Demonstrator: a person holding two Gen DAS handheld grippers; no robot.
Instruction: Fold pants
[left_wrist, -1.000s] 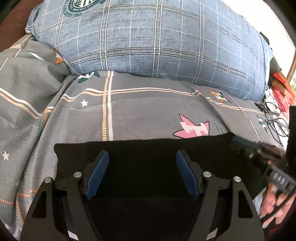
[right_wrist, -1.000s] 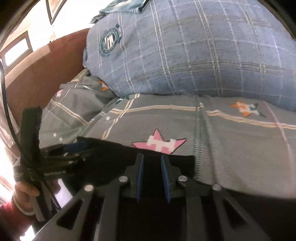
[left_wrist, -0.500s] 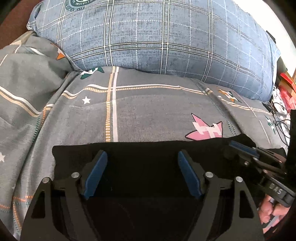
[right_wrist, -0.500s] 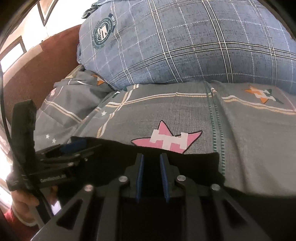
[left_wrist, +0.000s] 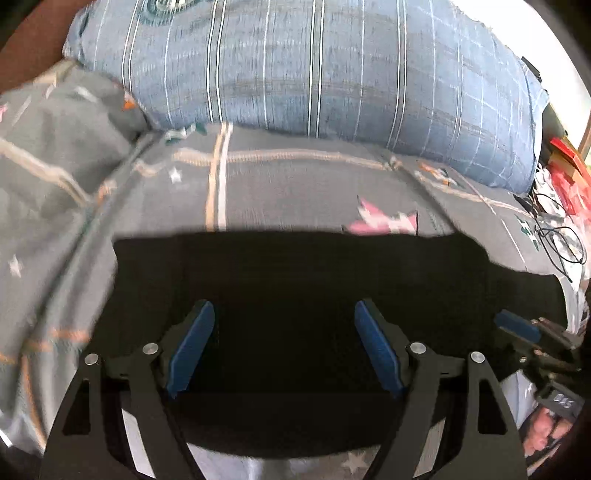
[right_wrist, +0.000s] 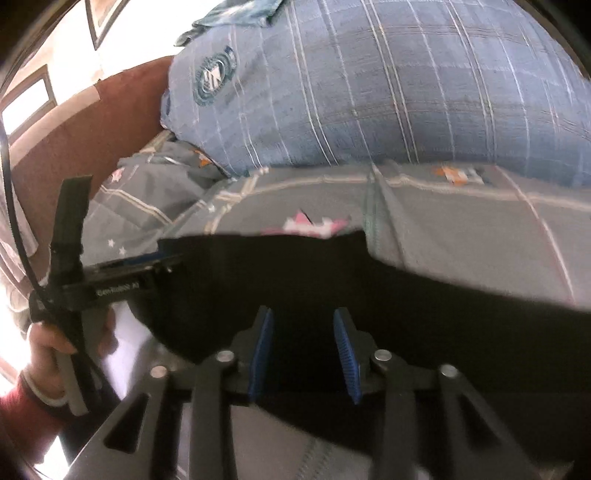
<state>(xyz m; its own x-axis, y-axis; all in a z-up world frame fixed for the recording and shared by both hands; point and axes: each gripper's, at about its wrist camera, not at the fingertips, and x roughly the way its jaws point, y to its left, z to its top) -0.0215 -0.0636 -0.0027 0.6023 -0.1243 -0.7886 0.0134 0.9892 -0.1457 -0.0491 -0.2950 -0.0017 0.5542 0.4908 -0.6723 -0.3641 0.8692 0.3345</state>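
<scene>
Left wrist view: the left gripper (left_wrist: 282, 347) stands spread wide over the black pants (left_wrist: 295, 277), pinching nothing, as it did a second ago. The pants lie flat on the grey bedspread (left_wrist: 295, 184), their far edge now nearer the pink star.

Right wrist view: the right gripper (right_wrist: 304, 349), pressed nearly together a second ago, is opening; cloth lies beneath the pads (right_wrist: 343, 350), not pinched. Judgement: the fold is laid and being released.

A grey bedsheet (left_wrist: 303, 184) with stars and pale stripes covers the bed. At its far edge lies a blue plaid pillow (left_wrist: 314, 74). A pink star print (left_wrist: 384, 223) sits on the sheet, nearer than the pillow. Tangled black cables (left_wrist: 557, 240) lie right of the pillow.
</scene>
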